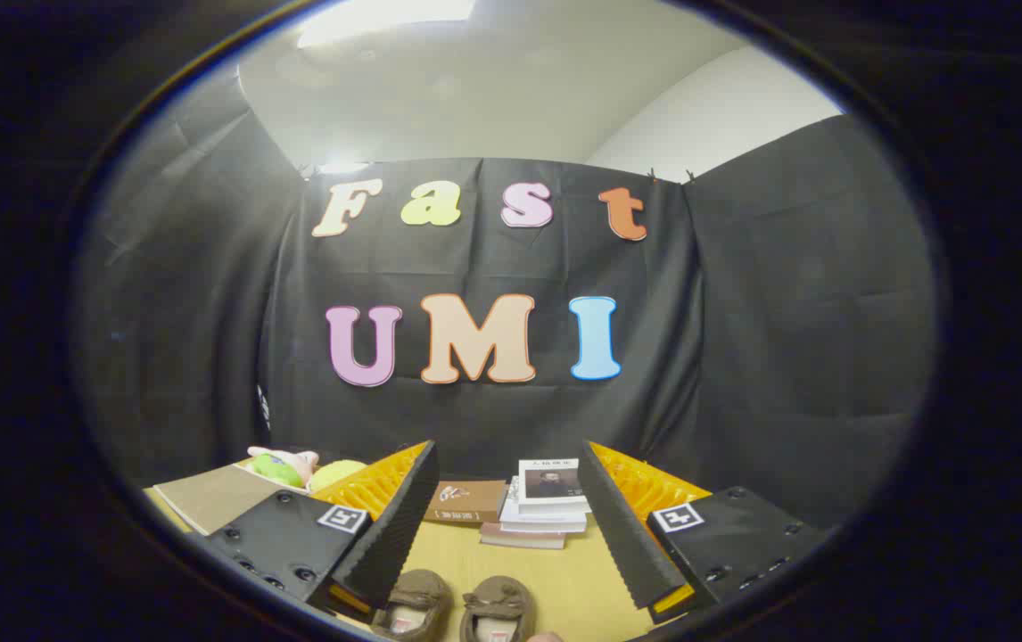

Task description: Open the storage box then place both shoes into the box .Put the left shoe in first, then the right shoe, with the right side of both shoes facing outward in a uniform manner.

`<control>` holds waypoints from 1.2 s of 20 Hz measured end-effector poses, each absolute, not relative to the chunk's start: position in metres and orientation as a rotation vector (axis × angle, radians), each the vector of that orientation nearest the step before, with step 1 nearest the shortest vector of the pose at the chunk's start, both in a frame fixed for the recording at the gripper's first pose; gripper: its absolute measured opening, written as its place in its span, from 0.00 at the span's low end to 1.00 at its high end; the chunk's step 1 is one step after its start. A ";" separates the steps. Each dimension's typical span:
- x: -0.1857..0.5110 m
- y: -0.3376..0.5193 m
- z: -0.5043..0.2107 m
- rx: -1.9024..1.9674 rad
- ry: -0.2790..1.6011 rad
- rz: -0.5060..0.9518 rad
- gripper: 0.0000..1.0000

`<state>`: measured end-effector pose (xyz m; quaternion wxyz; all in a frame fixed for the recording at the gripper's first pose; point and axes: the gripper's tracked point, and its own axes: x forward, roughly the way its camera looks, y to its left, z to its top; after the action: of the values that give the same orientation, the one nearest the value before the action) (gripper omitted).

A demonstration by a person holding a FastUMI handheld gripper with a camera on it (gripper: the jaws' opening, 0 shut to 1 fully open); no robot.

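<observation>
The booth has black cloth walls and a pale ceiling with a light panel above; the work surface is a light wooden table point(564, 580).

The gripper point(511, 535) is raised above the table with its jaws spread wide apart and nothing between the pads. Each of the 2 fingers point(391, 535) has a black ribbed pad, an orange side and a square marker on its black base.

Between the fingers, at the near edge of the table, lie the 2 brown shoes point(457, 606), side by side and just touching. The fingers contact neither shoe.

Beyond the fingers, at the far side of the table, stands a stack of books point(542, 508), with a brown book point(466, 501) just left of it.

To the far left lie a brown cardboard flap point(208, 499) and a plush toy point(284, 465). Whether the flap belongs to a box cannot be determined, and no contents can be made out.
</observation>
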<state>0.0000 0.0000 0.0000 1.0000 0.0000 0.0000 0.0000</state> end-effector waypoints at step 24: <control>0.025 0.067 0.010 0.012 -0.022 0.189 1.00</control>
<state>0.0248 0.0675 0.0103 0.9955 0.0058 -0.0110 0.0942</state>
